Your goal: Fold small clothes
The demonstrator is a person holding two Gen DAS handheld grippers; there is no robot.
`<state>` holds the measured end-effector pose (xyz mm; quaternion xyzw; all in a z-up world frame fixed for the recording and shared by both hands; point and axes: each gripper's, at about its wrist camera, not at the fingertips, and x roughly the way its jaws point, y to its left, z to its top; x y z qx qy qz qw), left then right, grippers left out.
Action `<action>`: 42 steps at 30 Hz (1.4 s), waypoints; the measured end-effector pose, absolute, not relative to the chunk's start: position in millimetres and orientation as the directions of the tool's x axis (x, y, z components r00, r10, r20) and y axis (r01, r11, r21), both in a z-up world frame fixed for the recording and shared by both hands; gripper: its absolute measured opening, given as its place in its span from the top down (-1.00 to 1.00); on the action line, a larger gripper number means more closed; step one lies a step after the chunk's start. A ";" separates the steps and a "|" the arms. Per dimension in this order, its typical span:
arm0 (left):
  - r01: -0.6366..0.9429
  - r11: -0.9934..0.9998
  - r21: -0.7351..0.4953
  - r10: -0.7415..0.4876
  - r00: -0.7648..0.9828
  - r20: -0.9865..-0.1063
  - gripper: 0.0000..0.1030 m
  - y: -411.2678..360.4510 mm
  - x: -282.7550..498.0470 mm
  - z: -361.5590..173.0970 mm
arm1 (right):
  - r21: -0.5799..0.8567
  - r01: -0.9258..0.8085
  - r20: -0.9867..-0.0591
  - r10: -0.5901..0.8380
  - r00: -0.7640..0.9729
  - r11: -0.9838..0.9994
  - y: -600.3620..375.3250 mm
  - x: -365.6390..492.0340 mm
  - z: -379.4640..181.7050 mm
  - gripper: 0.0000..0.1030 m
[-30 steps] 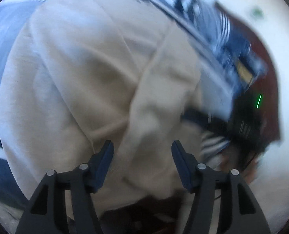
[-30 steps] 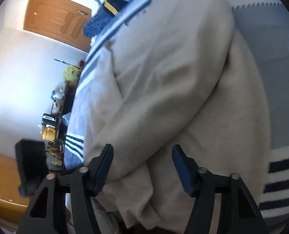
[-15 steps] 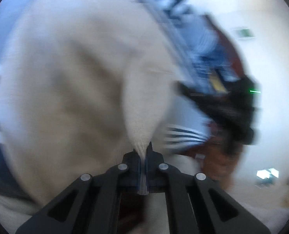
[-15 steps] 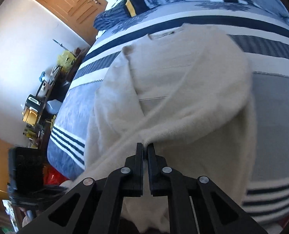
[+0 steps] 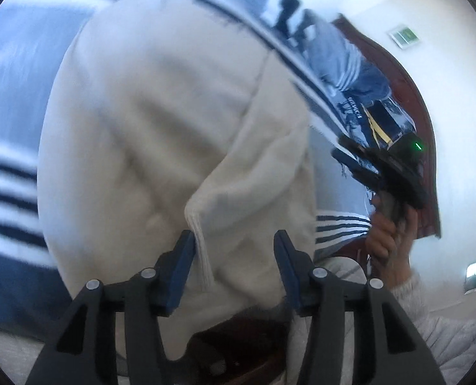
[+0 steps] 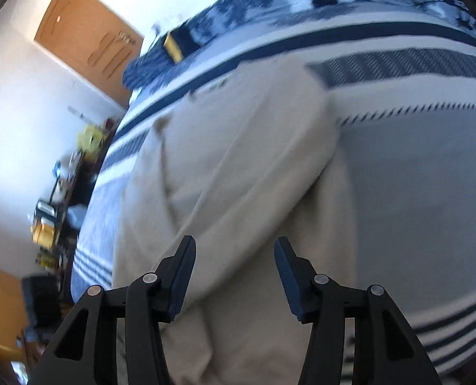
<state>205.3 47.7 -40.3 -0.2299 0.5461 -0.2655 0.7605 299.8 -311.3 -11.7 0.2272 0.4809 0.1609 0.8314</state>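
Your left gripper [image 5: 233, 243] sits at the bottom middle of its view. Its jaws are opening, and the blue pads [image 5: 182, 263] stand apart. The ribbed cuff [image 5: 201, 240] of a sleeve hangs just beside the left pad, but the pads are not pressing on it.

That sleeve belongs to a cream sweater [image 5: 148, 134]. The sweater fills the middle of the left view and lies on a bedspread [image 5: 10, 73] with blue and white stripes. The sleeve is folded across the body of the sweater, from the upper right down to your gripper.

On the right side of the left view you can see your other hand [image 5: 387, 234] holding the right gripper [image 5: 360, 163], which is blurry. A grey fuzzy sleeve [image 5: 430, 317] covers that arm. Behind it is a dark red headboard [image 5: 427, 147], and blue pillows [image 5: 356, 73] lie at the top.

In the right view, your right gripper [image 6: 234, 256] is at the bottom middle too. Its jaws are opening, with the pads spread wide. The cream sweater [image 6: 238, 176] lies under the gap, but nothing is pinched.

The sweater's folded sleeve runs up the middle of the right view. The striped bedspread [image 6: 414, 176] is all around it. At the upper left is an orange-brown door [image 6: 87, 48]. A messy shelf [image 6: 58, 199] stands on the left edge.
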 end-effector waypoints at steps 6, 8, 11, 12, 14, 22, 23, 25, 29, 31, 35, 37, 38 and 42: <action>0.241 0.754 -0.611 -0.657 0.304 -0.690 -0.13 0.9 255.5 19.5 | 0.573 0.016 -0.677 0.463 0.572 0.819 -365.0 373.2 -2.9 -0.11; 0.290 0.744 -0.602 -0.668 0.308 -0.677 -0.17 -18.9 275.5 42.0 | 0.608 0.037 -0.659 0.478 0.581 0.793 -380.9 396.6 -7.6 -0.11; 0.341 0.797 -0.499 -0.600 0.349 -0.719 -0.42 -52.7 310.2 64.9 | 0.668 0.060 -0.621 0.512 0.593 0.742 -401.0 418.9 -23.5 -0.11; 0.339 0.815 -0.470 -0.574 0.359 -0.736 -0.42 -64.7 320.4 65.9 | 0.688 0.070 -0.608 0.521 0.599 0.722 -409.3 422.0 -34.1 -0.11; 0.317 0.852 -0.417 -0.515 0.362 -0.777 -0.42 -96.0 363.0 55.7 | 0.724 0.123 -0.604 0.537 0.589 0.679 -421.7 427.6 -56.0 -0.11; 0.138 0.875 -0.465 -0.485 0.277 -0.830 -0.42 -177.0 507.0 -18.1 | 0.891 0.251 -0.453 0.696 0.557 0.378 -440.1 442.1 -116.4 0.42; 0.121 0.877 -0.465 -0.480 0.266 -0.836 -0.42 -188.3 528.9 -28.9 | 0.907 0.252 -0.422 0.717 0.554 0.338 -439.0 443.1 -119.6 0.42; 0.088 0.888 -0.452 -0.459 0.242 -0.855 -0.42 -203.9 557.3 -44.4 | 0.907 0.273 -0.420 0.736 0.532 0.321 -434.4 445.2 -125.5 0.42; 0.031 0.915 -0.402 -0.400 0.203 -0.894 -0.17 -234.3 610.6 -75.7 | 0.914 0.312 -0.392 0.760 0.519 0.259 -428.7 447.3 -142.1 0.42; 0.045 0.927 -0.373 -0.375 0.187 -0.908 -0.14 -244.6 621.8 -85.9 | 0.918 0.306 -0.382 0.763 0.521 0.251 -428.3 448.6 -142.0 0.42; 0.112 0.932 -0.344 -0.356 0.111 -0.928 0.90 -250.8 615.9 -96.1 | 0.934 0.253 -0.350 0.780 0.518 0.252 -426.7 448.9 -130.5 0.42; 0.110 0.897 -0.429 -0.441 0.132 -0.888 0.90 -232.8 611.6 -81.3 | 0.933 0.260 -0.353 0.775 0.524 0.249 -431.2 446.1 -131.4 0.42; 0.107 0.887 -0.450 -0.462 0.159 -0.873 0.90 -217.0 609.3 -69.0 | 0.931 0.274 -0.355 0.769 0.532 0.240 -434.5 444.0 -133.2 0.42; 0.038 0.900 -0.434 -0.433 0.193 -0.880 0.90 -176.1 614.5 -63.3 | 0.928 0.304 -0.352 0.771 0.531 0.214 -433.5 443.8 -140.4 0.42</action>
